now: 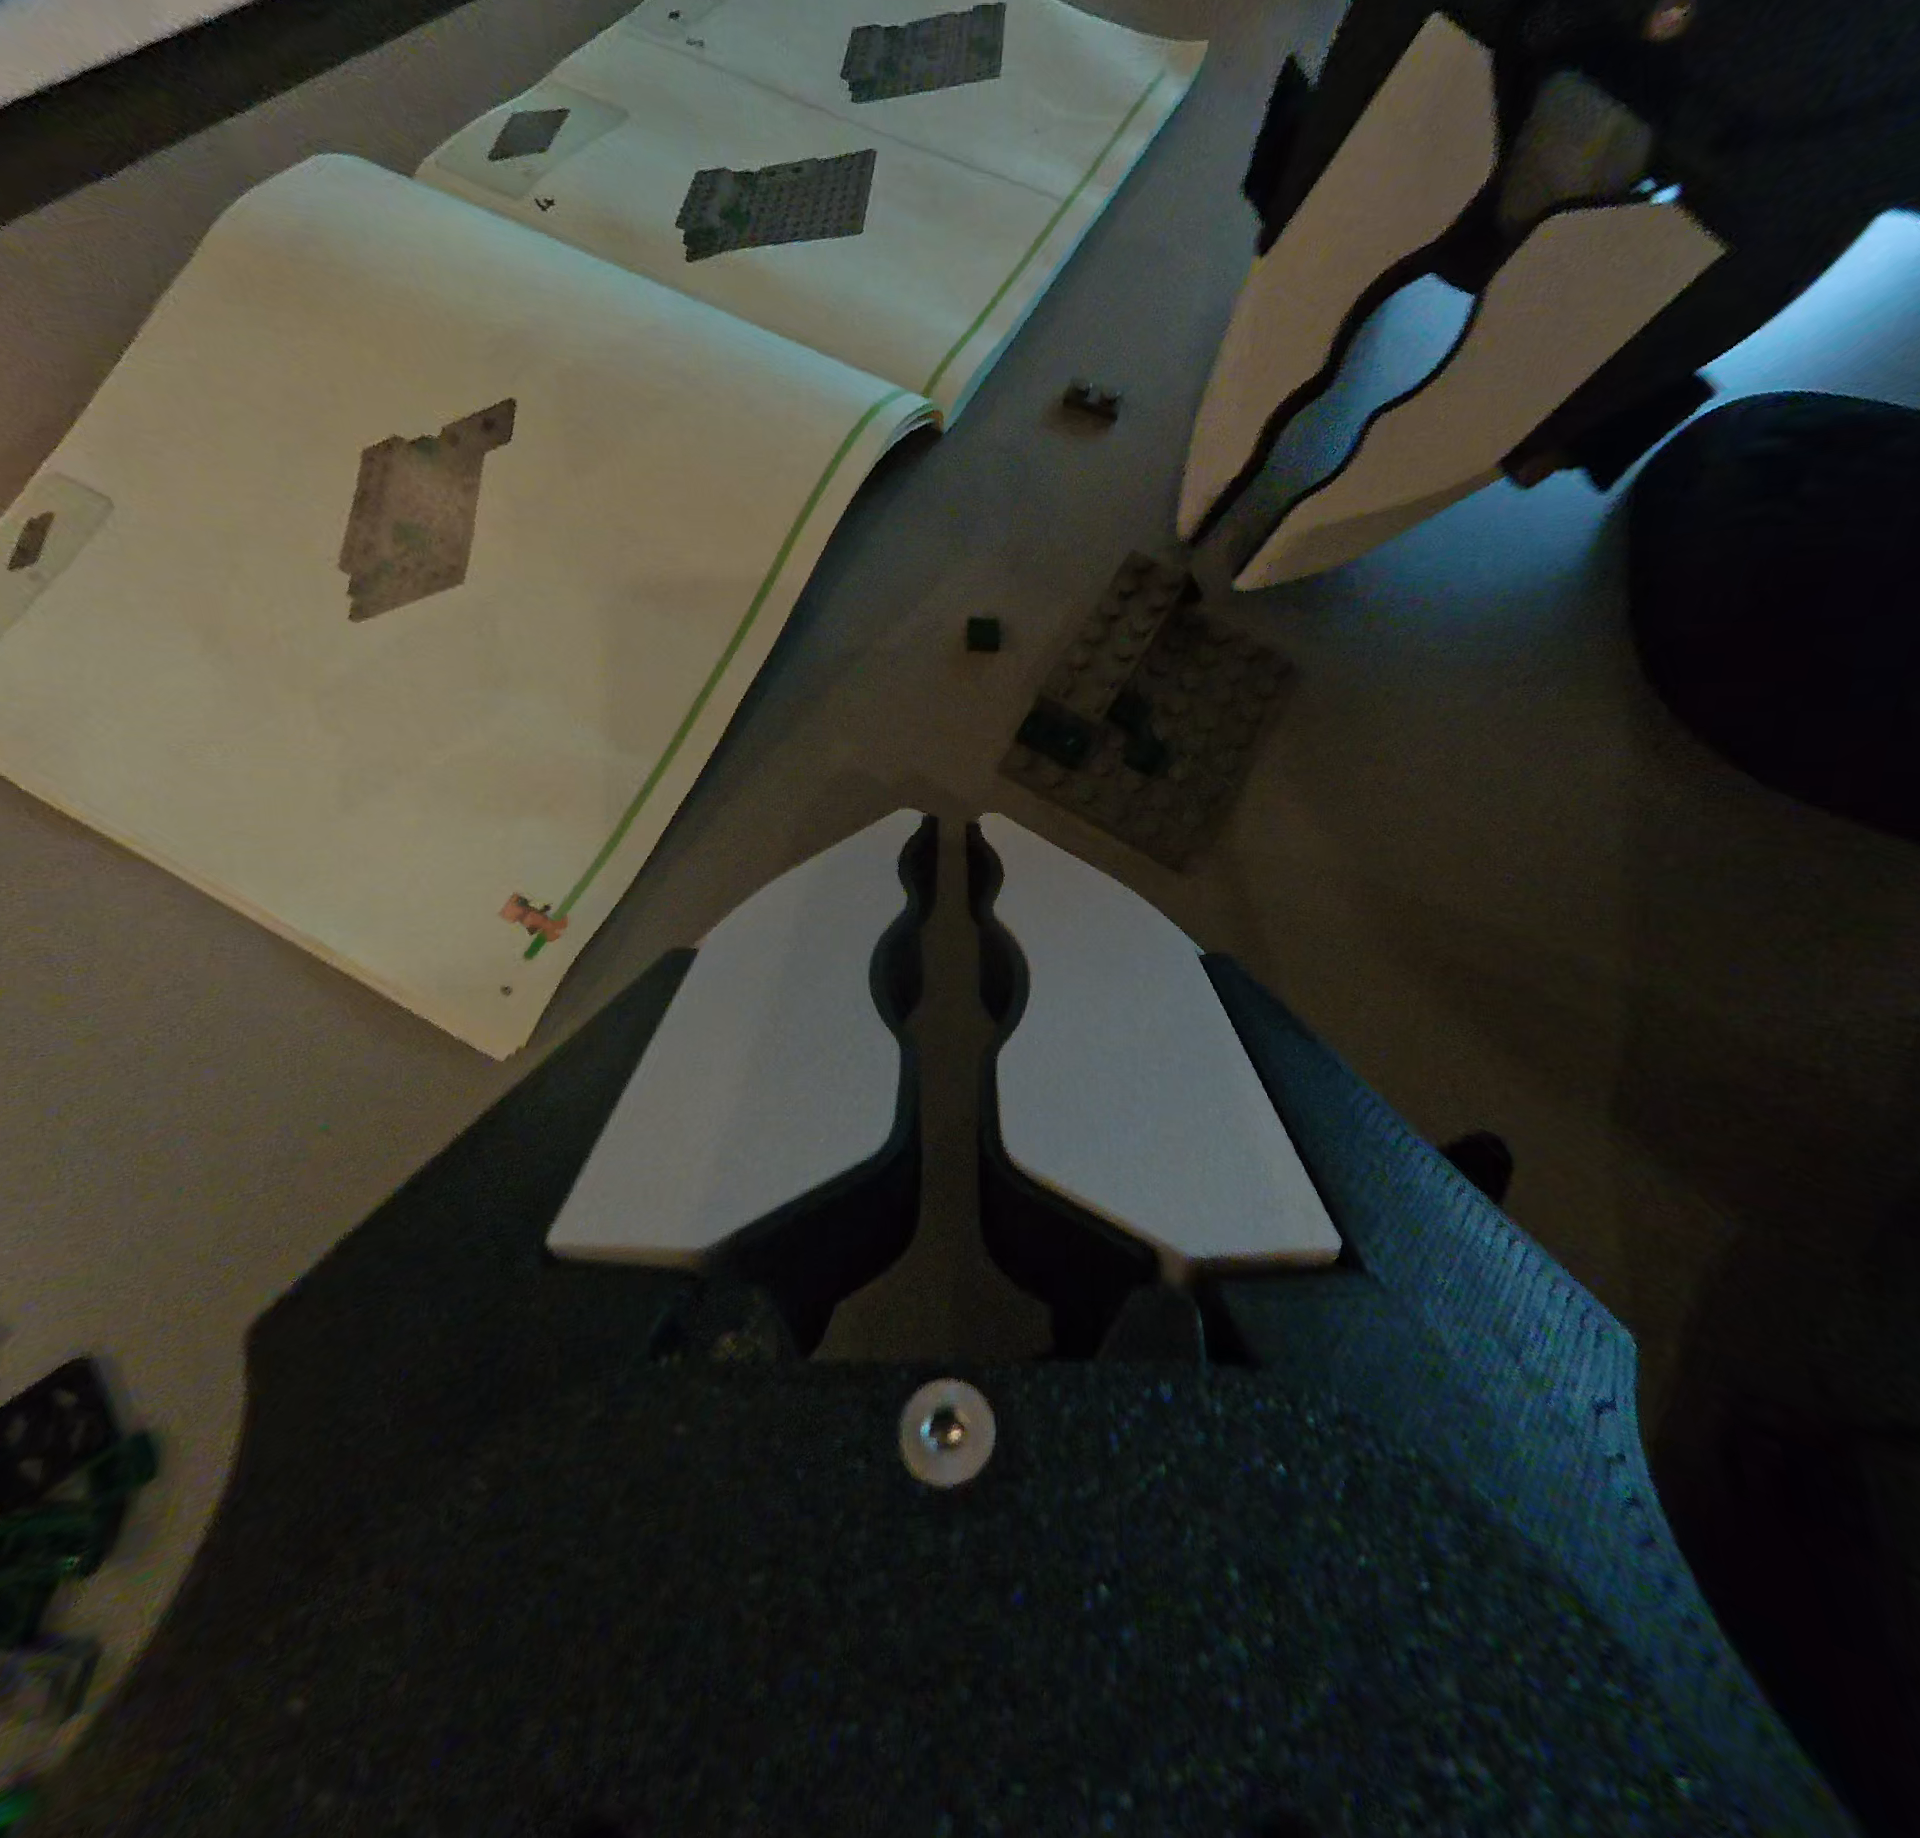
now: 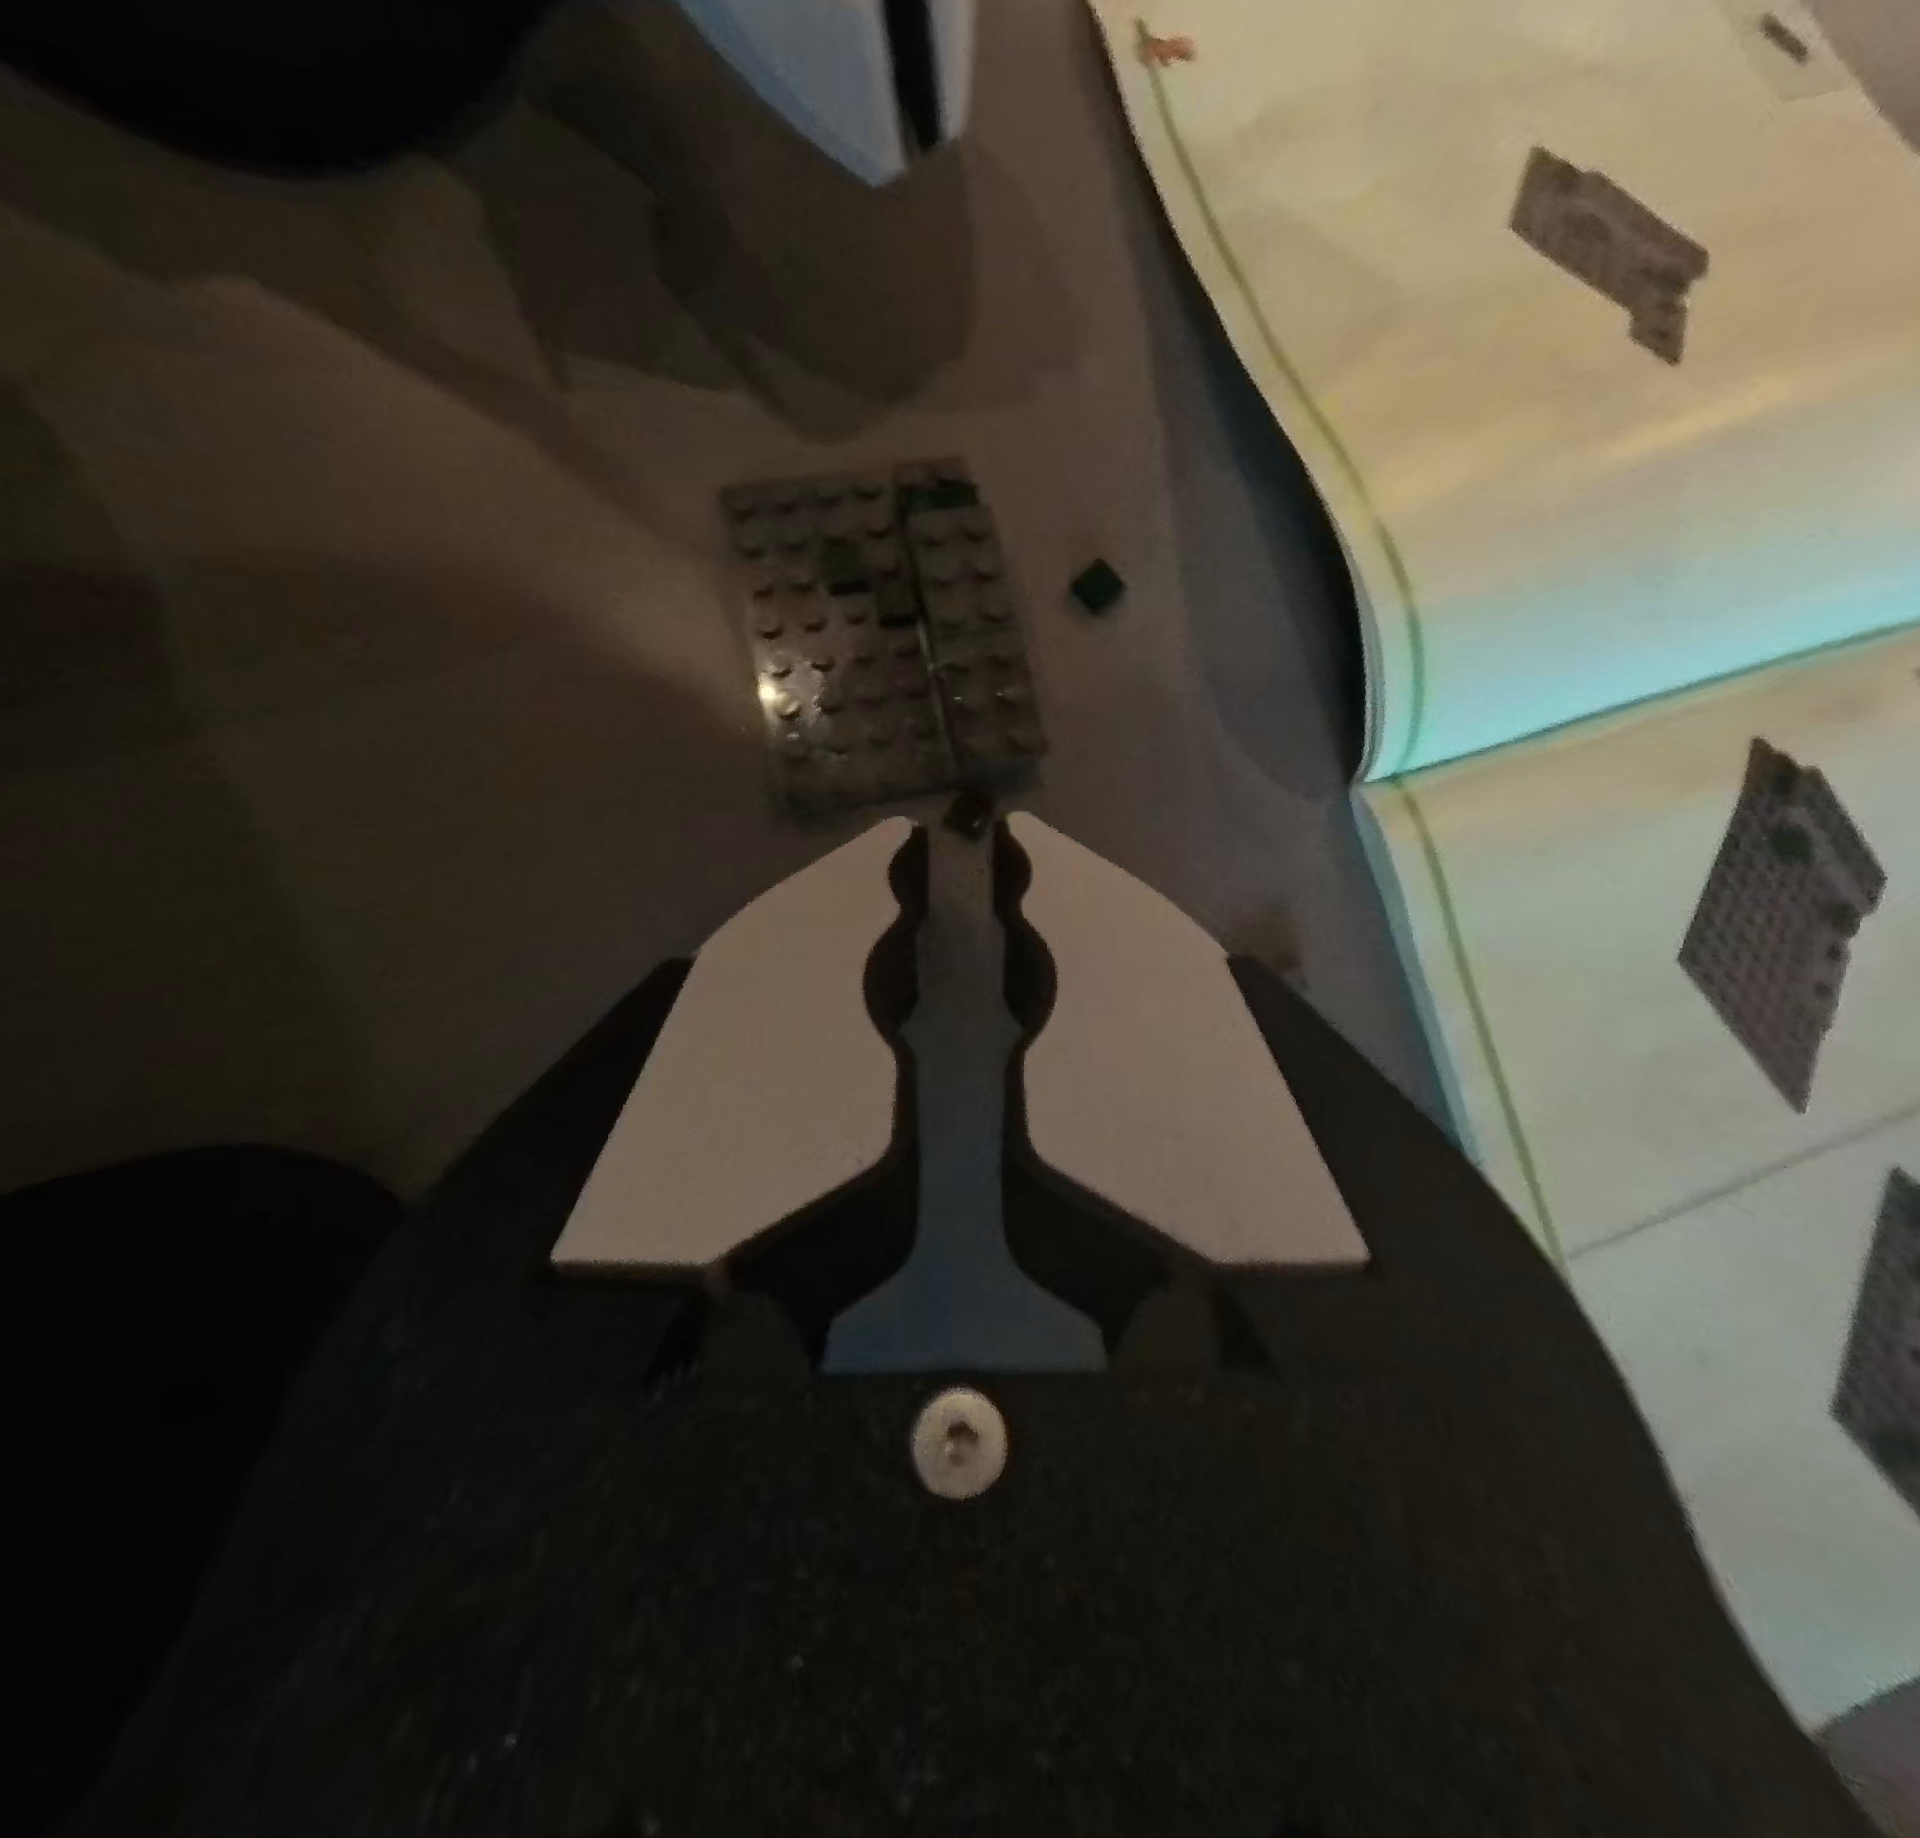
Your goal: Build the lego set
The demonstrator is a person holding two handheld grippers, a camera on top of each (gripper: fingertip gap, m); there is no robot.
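right gripper (image 2: 961, 824) pinching a small dark piece (image 2: 968, 814) at the grey baseplate (image 2: 831, 645) edge on the tabletop | left gripper (image 1: 951, 827) nearly closed, empty | square the studs, then press straight down

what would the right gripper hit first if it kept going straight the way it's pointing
Most likely the grey lego plate, whose near edge lies just past the right gripper. A small dark piece sits between its tips, so that piece would probably touch the plate first, though depth is hard to judge.
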